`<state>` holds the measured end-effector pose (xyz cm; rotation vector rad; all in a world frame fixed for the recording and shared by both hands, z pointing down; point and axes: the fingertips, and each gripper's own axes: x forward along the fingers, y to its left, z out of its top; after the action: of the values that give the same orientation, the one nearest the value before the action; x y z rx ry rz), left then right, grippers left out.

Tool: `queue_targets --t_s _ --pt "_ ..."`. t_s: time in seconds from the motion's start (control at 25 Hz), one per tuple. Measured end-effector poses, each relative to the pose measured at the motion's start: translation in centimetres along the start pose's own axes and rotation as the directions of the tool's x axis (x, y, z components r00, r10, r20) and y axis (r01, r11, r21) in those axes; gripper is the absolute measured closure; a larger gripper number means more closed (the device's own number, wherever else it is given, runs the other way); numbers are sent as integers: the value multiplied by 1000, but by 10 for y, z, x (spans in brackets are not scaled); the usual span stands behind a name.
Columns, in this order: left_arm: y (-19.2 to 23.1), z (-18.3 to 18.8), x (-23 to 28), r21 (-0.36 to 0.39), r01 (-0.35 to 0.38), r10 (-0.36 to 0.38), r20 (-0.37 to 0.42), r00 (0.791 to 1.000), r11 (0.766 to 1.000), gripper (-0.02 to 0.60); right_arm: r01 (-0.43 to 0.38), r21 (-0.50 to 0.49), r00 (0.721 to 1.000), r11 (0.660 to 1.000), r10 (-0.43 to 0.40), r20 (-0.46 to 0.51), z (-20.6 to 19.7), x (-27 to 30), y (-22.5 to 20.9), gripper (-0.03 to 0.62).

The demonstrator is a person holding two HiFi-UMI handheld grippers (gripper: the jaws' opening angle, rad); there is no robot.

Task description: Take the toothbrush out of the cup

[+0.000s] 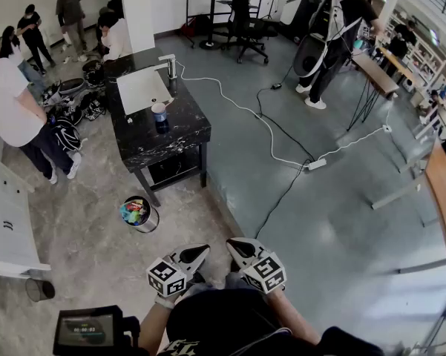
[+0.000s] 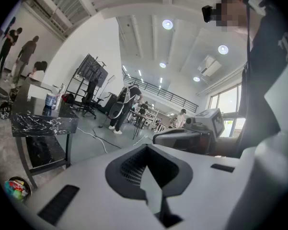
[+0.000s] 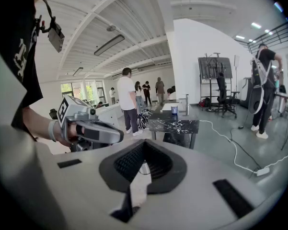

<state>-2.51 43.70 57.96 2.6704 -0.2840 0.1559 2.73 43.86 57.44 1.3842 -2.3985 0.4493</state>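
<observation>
A small blue and white cup (image 1: 159,116) stands upright on the dark marbled worktop (image 1: 163,151). It sits about midway along the worktop's length, nearer the right long edge than the left. The cup is far off and tiny in all three views. The toothbrush is too small to make out in it.

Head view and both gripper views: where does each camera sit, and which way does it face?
Head view: on the head, looking steeply down at floor, table and cup; shows left gripper and right gripper.
Left gripper view: on that gripper, facing along its shut jaws toward the table; shows the torso.
Right gripper view: likewise, facing the table; shows the left gripper and hand.
Shared: all three see table and cup.
</observation>
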Motion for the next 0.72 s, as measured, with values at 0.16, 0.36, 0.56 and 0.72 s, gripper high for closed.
queue_targets --t_s 0.16,0.36,0.56,0.72 --pt "11 3 -27 -7 -25 26 13 1000 1000 575 -23 -13 1000 1000 23 -9 6 14 26 606" --pt "18 -4 -54 -57 -71 74 47 996 996 575 -107 -80 994 991 104 -39 10 33 57 606" --pt "21 -11 -69 -93 -110 117 78 990 990 575 -171 -104 982 980 161 -94 11 54 68 606" --pt "40 -11 -82 -122 -176 188 101 977 977 575 -245 -126 968 961 235 -93 19 78 73 606"
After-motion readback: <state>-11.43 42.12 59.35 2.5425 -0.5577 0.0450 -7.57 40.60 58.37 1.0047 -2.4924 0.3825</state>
